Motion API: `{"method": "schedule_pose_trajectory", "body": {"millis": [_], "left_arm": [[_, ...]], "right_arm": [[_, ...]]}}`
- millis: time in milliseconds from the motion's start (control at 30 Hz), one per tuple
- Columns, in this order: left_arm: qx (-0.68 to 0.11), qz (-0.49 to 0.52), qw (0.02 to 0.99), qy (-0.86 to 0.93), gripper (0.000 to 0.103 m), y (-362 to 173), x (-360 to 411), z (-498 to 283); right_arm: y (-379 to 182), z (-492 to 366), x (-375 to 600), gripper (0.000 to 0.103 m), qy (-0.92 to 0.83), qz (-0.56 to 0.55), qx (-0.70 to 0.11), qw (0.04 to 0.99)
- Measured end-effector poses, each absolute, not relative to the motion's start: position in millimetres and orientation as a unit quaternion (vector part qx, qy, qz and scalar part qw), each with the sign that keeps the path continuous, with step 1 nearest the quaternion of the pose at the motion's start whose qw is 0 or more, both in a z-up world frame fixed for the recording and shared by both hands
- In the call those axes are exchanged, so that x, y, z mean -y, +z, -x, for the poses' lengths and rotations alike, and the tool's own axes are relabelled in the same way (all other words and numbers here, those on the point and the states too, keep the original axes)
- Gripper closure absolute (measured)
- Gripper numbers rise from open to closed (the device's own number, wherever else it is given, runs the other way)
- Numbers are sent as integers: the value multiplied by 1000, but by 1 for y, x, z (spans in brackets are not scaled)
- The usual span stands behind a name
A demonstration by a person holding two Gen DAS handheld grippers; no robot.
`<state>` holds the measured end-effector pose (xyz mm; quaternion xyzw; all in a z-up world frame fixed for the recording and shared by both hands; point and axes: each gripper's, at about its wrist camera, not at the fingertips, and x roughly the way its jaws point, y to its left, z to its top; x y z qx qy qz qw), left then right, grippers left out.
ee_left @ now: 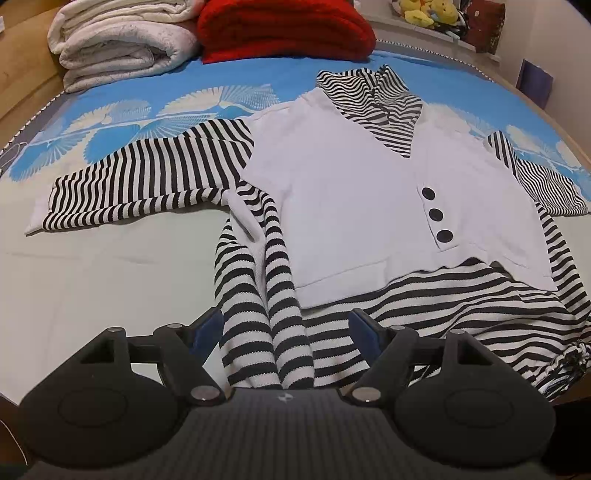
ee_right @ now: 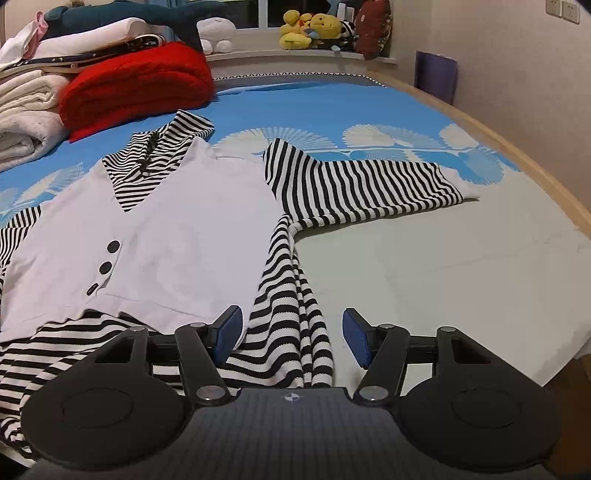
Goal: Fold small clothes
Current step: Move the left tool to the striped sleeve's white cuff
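Garment [ee_left: 343,192]: small top, white front panel over black-and-white striped body, striped collar [ee_left: 384,107], three black buttons [ee_left: 436,216]. Laid flat, face up, on the bed; both striped sleeves spread outward, hem bunched at the near edge.

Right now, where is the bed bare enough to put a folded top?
Bare sheet lies below the right sleeve, and more sheet below the left sleeve. The far end is crowded: towels and red blanket.
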<state>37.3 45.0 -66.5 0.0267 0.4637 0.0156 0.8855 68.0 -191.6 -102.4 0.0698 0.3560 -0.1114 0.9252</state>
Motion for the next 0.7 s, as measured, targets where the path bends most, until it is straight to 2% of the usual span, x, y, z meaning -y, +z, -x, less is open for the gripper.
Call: {"method": "schedule_pose_trajectory", "body": {"millis": [400, 700], "left_arm": [[-453, -21, 891, 15, 23, -63, -44, -37], [-368, -37, 928, 49, 23, -28, -51, -29]], "right_arm": [[-103, -70, 190, 41, -111, -68, -358, 925], [-89, -78, 180, 41, -93, -91, -335, 933]]}}
